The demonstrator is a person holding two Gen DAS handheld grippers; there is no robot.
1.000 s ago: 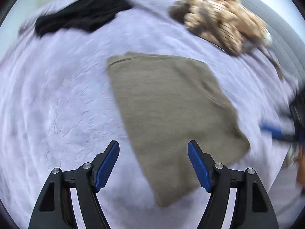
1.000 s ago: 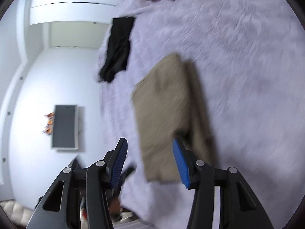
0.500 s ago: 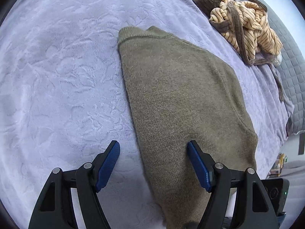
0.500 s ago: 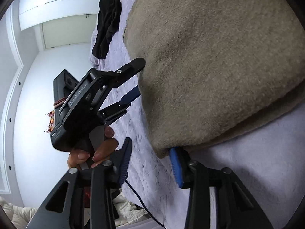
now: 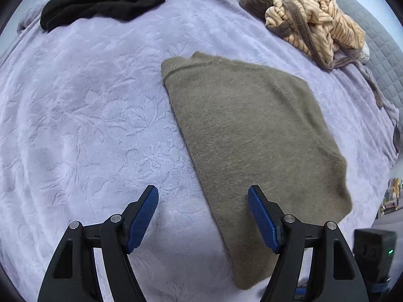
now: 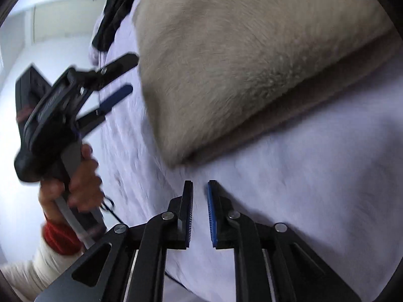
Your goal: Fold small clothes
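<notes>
A folded olive-brown sweater (image 5: 252,130) lies flat on the lavender bedspread (image 5: 88,113). My left gripper (image 5: 202,201) hovers open above the sweater's near left edge, and that edge runs between its blue pads. In the right wrist view the same sweater (image 6: 226,63) fills the top, two layers showing at its edge. My right gripper (image 6: 200,183) sits low over the bedspread (image 6: 314,176), just short of the sweater's near corner. Its jaws are nearly together, with only a thin slit and nothing in it. A hand (image 6: 78,183) holds the left gripper (image 6: 132,73) at the left.
A black garment (image 5: 108,2) lies at the far left of the bed, and a tan striped garment (image 5: 309,22) is bunched at the far right. A grey quilted surface (image 5: 385,58) borders the bed there. The bed's edge and white walls (image 6: 50,25) are to the left in the right wrist view.
My right gripper swept down to the sweater's near corner and its jaws closed from wide to almost touching. The left gripper drifted a little along the sweater's edge and stayed open.
</notes>
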